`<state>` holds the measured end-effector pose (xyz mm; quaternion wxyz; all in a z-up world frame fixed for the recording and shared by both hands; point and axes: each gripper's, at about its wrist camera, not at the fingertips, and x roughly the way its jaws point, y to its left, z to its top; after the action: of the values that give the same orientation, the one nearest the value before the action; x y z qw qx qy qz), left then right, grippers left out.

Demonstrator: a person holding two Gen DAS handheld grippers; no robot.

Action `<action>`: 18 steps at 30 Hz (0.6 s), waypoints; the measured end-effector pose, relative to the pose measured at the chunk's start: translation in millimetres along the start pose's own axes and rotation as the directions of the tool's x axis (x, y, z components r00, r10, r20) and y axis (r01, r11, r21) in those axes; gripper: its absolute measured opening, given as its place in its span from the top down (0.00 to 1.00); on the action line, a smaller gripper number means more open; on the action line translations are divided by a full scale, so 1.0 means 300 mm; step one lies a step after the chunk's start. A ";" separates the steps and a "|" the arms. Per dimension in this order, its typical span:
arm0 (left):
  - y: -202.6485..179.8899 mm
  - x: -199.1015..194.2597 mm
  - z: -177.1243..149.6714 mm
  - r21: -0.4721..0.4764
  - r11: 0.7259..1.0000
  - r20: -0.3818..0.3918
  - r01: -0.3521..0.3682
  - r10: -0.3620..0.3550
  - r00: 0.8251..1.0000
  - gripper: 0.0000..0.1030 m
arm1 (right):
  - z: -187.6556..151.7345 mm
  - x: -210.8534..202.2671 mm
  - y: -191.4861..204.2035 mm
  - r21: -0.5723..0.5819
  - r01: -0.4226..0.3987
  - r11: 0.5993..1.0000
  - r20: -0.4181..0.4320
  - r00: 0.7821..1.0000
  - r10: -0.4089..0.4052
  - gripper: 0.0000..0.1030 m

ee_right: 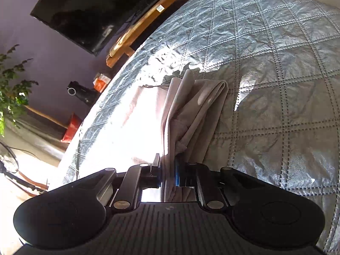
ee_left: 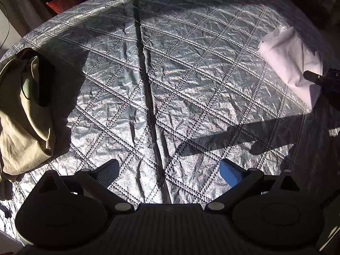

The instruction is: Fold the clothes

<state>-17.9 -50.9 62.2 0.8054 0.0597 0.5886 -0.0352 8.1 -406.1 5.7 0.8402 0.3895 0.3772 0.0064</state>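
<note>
A folded white garment (ee_left: 291,63) lies at the right side of the silver quilted bedspread (ee_left: 170,74). My right gripper (ee_right: 167,170) is shut on the near edge of that white garment (ee_right: 191,114), whose folds run away from the fingers. The right gripper's dark tip (ee_left: 314,76) shows at the garment's edge in the left wrist view. My left gripper (ee_left: 169,170) hovers open over the bare bedspread, nothing between its blue pads. An olive-green garment (ee_left: 25,110) lies crumpled at the bed's left edge.
A dark seam (ee_left: 146,85) runs down the bedspread's middle. Beyond the bed's far side are a black TV (ee_right: 95,12), a wooden stand (ee_right: 144,27), a red object (ee_right: 71,129) and a plant (ee_right: 10,89). Strong sunlight washes out the bedspread (ee_right: 276,85) left of the white garment.
</note>
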 end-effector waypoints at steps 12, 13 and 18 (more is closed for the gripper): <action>0.038 -0.001 -0.005 -0.040 0.998 -0.008 -0.045 0.045 0.999 0.03 | -0.390 -0.097 0.081 0.025 -0.118 0.993 -0.100 0.988 0.120 0.87; 0.042 -0.003 -0.007 -0.044 0.998 -0.008 -0.051 0.051 0.999 0.03 | -0.416 -0.105 0.105 -0.012 -0.120 0.993 -0.123 0.985 0.118 0.87; 0.074 -0.020 -0.014 -0.082 0.994 -0.002 -0.070 0.070 0.998 0.03 | -0.447 -0.149 0.180 -0.124 -0.176 0.977 -0.248 0.959 0.141 0.53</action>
<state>-20.8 -28.4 67.8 0.8082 0.0472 0.5867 0.0171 -94.2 -294.9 14.2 0.8119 0.3530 0.4410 0.1477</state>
